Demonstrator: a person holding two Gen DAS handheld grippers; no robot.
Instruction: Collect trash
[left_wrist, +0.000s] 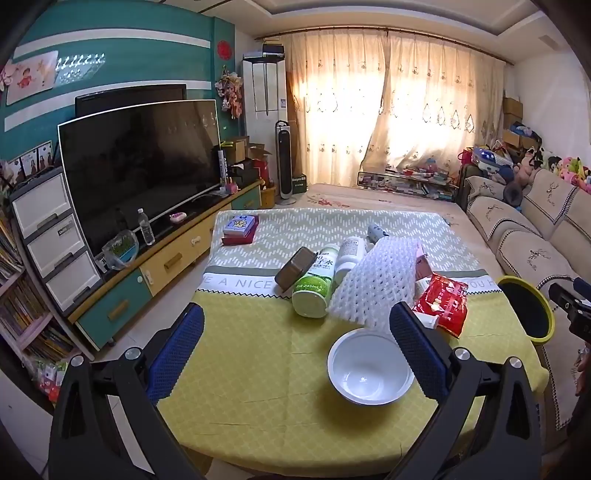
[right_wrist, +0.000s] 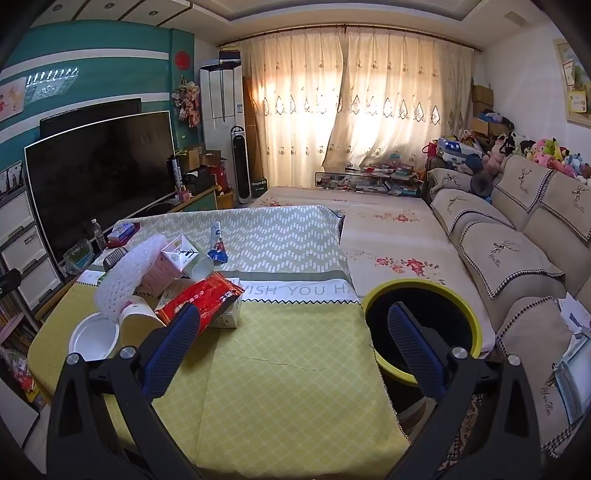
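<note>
Both claws stand wide with nothing between the blue pads. The left gripper (left_wrist: 297, 325) hangs over the near yellow part of the tablecloth (left_wrist: 251, 387), and a white bowl (left_wrist: 370, 371) sits upright just beyond, beside its right finger. Behind the bowl the trash lies in a heap: a white foam net (left_wrist: 373, 284), a green-labelled bottle (left_wrist: 314, 286) on its side, a red packet (left_wrist: 441, 301) to the right. The right gripper (right_wrist: 295, 328) hovers over bare cloth; the yellow-rimmed bin (right_wrist: 467, 314) stands just off the table's right edge, behind its right finger. Far left, a television (left_wrist: 140, 170).
</note>
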